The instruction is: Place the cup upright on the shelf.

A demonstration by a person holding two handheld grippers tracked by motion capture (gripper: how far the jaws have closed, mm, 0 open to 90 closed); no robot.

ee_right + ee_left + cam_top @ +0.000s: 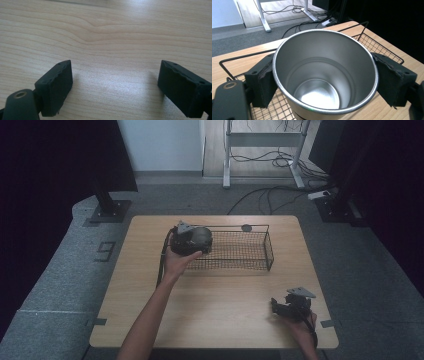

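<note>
Right gripper [115, 82] gapes empty near the table edge; left gripper [324, 82] clamps steel cup [324, 72] over basket [269, 251].

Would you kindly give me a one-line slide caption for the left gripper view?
Left tongs clamp an empty steel cup above a wire basket on a wooden table.
</note>
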